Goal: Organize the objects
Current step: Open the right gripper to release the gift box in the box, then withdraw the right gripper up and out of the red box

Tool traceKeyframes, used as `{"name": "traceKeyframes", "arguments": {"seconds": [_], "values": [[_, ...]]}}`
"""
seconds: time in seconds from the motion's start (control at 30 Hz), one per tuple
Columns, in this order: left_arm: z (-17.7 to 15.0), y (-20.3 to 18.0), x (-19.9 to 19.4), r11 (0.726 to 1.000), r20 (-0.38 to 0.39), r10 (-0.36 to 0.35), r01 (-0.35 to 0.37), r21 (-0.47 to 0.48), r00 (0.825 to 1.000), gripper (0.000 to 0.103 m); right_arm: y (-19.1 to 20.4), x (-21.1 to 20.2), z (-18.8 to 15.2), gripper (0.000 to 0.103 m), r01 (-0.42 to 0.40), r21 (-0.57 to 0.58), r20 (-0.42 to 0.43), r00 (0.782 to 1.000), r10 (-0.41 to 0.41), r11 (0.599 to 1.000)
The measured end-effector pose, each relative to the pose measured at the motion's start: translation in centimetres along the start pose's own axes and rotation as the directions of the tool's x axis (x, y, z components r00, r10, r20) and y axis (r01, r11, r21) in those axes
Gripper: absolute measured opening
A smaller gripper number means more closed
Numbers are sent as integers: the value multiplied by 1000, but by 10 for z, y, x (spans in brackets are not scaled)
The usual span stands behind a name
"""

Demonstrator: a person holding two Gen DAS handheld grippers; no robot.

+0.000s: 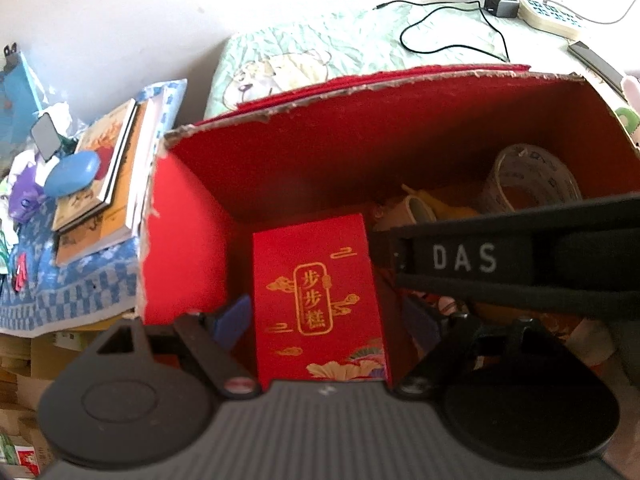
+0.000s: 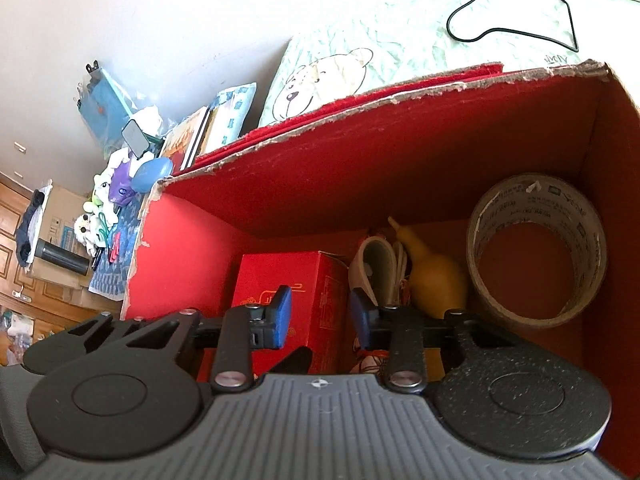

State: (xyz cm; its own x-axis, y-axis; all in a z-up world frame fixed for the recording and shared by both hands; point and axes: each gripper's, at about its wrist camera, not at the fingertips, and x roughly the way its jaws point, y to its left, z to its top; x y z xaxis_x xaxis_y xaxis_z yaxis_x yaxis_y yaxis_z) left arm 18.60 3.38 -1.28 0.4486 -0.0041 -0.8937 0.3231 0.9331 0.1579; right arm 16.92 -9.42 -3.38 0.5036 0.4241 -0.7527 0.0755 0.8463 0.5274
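Carton [image 2: 280,184]: gift box [image 1: 316,292], tape roll [image 2: 536,252], perhaps gourd [image 2: 434,276]

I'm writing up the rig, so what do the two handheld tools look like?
Both tools, left tool and right tool, share a ribbed grey body, round black side discs, black linkage arms with silver rivets, and blue finger pads. A black bar printed DAS shows too.

Bed [image 1: 340,44]: lying under a pale green bear-print cover, carrying everything at the far side.
Red cardboard box [image 1: 360,128]: sitting open on the bed, its torn rim facing up.
Black cable [image 1: 452,20]: looping across the cover behind the box.
Black adapter [image 1: 500,4]: lying at the cable's end, touching a white power strip [image 1: 552,16].
Dark flat device [image 1: 596,62]: resting near the strip.
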Motion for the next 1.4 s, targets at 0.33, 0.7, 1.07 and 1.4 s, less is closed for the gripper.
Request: {"name": "traceKeyframes", "arguments": {"seconds": [0.33,0.7,1.07,1.4], "values": [[-1,1,-12,999,52,40,-39,-26,998,84,7,-9,-8,36,77,-46,70,995,-73,996],[-10,2,-37,998,107,3,4,-59,994,84,8,-65,-27,46,210,-73,243,952,-186,975],[-25,-2,-76,996,183,-11,28,-90,983,88,18,-101,-54,57,278,-71,351,906,-237,958],[-49,0,-97,986,202,-66,94,-135,977,88,26,-128,-80,60,280,-70,360,903,-237,958]]}}
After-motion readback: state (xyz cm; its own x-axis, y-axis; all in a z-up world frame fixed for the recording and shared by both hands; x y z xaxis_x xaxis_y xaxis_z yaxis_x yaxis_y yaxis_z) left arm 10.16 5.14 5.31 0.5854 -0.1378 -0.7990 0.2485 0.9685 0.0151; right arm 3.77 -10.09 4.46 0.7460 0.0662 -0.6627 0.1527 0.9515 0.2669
